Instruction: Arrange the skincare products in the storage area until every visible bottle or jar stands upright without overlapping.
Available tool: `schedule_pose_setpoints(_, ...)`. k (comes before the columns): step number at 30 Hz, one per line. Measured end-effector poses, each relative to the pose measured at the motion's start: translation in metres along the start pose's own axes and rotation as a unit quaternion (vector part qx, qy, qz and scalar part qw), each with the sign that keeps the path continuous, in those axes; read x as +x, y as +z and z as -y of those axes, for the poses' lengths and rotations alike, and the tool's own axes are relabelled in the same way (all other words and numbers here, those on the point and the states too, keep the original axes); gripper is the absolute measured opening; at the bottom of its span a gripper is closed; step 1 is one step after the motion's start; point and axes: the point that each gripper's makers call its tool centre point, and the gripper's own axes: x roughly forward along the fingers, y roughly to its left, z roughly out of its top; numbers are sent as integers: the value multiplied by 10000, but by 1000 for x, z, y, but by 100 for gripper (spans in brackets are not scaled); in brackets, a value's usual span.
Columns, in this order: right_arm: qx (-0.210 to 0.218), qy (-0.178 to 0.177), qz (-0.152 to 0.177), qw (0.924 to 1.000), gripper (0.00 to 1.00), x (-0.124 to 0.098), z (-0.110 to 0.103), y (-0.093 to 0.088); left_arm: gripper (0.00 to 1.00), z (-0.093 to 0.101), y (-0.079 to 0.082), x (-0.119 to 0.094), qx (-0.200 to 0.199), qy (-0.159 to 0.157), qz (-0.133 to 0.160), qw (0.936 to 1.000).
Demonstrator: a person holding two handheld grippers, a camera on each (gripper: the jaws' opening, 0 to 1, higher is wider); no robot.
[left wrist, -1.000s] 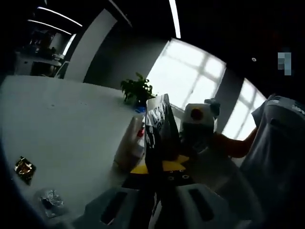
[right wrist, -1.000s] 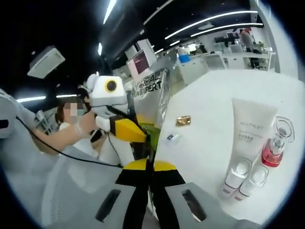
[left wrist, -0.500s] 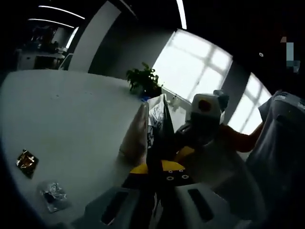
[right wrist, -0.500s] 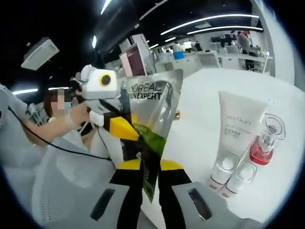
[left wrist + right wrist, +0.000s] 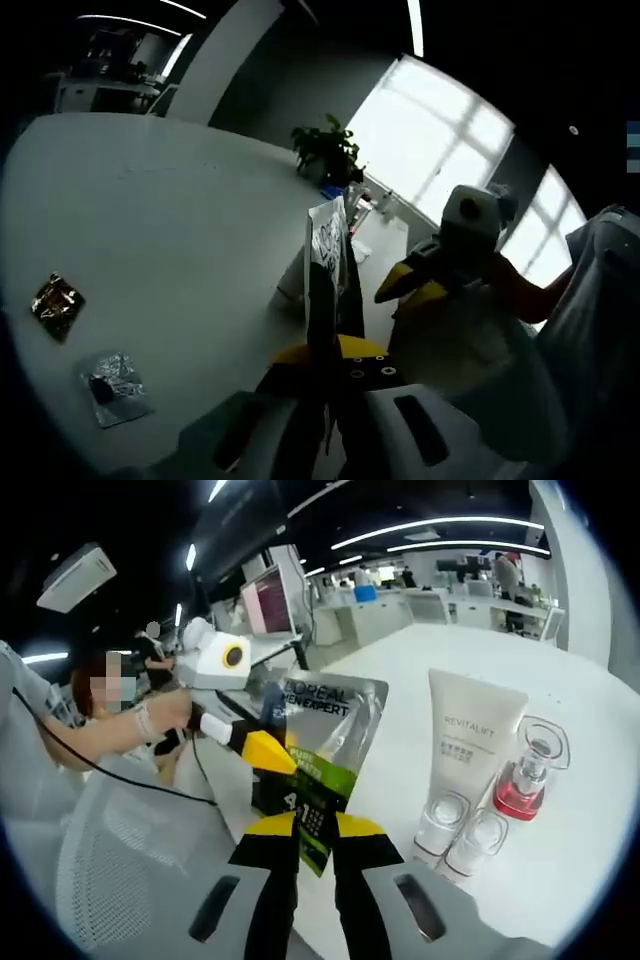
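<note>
A broad, smooth white table (image 5: 600,810) carries everything; in the right gripper view a white squeeze tube printed REVITALIFT (image 5: 468,742) stands on it cap-down, with two small clear jars with white bases (image 5: 462,837) just in front of it and a clear glass bottle of pink-red liquid (image 5: 528,778) just beside it; in the left gripper view the same table (image 5: 160,230) holds a small gold foil sachet (image 5: 55,304) and, near it, a crumpled clear plastic wrapper (image 5: 110,381).
</note>
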Motion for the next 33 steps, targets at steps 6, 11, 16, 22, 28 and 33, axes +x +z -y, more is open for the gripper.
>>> schedule_pose_setpoints(6, -121, 74, -172, 9998, 13, 2, -5, -6, 0, -9, 0, 10, -205, 10, -60, 9998)
schedule_pose_setpoints(11, -453, -37, -405, 9981, 18, 5, -2, -12, 0, -20, -3, 19, -303, 72, -214, 9993)
schedule_pose_setpoints(16, -711, -85, -623, 9955, 16, 7, 0, -21, 0, -28, -9, 26, -336, 144, -360, 9987)
schedule_pose_setpoints(22, -1075, -58, -911, 9900, 17, 15, -2, -30, 0, -31, -23, 36, -347, 362, -680, 9964)
schedule_pose_setpoints(28, -1407, -7, -1139, 9835, 17, 26, -5, -37, 0, -29, -26, 44, -439, 423, -693, 9957)
schedule_pose_setpoints(33, -1696, 41, -1275, 9772, 17, 33, -10, -42, 0, -38, -28, 47, -456, 442, -783, 9949)
